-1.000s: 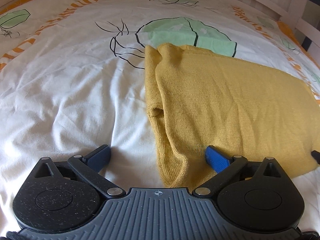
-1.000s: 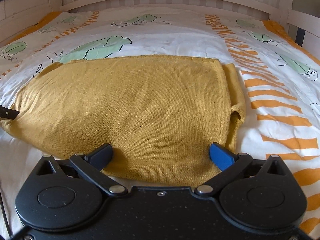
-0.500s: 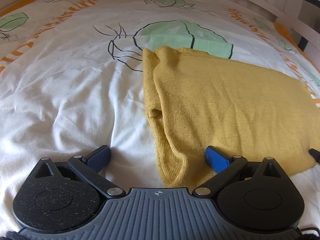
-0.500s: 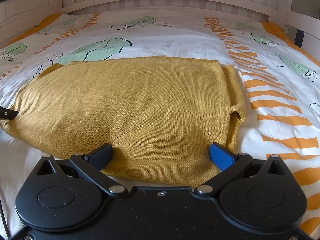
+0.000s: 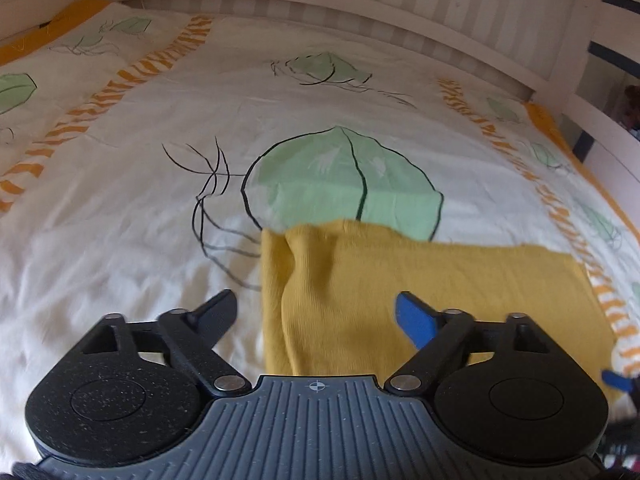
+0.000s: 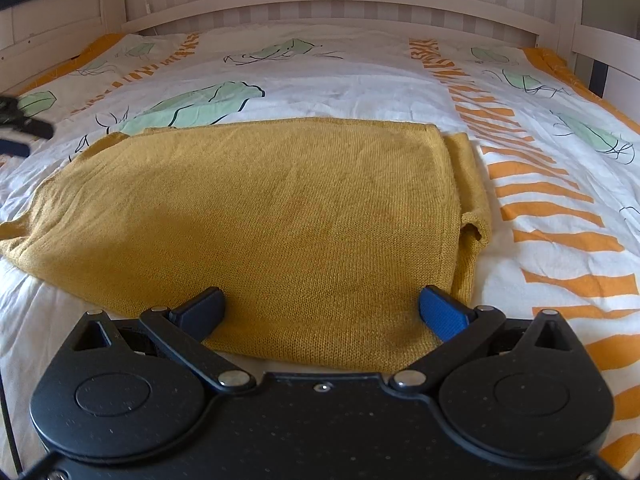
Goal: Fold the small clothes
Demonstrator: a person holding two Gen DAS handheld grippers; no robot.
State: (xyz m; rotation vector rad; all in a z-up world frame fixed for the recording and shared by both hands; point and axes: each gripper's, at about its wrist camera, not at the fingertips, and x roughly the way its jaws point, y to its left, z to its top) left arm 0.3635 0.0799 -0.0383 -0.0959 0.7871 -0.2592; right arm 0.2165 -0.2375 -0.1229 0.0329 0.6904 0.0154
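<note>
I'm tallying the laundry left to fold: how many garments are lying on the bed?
1: a mustard knit garment spread on the printed bedsheet, directly ahead of the open right gripper. Nothing else shows; any piece underneath would be hidden.

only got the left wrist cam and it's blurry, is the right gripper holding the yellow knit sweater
observer: No. The right gripper is open, jaws wide apart at the near hem of the mustard yellow knitted sweater.
operator: is the sleeve on that side folded in
observer: Yes, the right sleeve lies tucked under the body, only a strip and the cuff showing.
operator: anything lying on the sweater
observer: Nothing; its broad top face lies flat.
</note>
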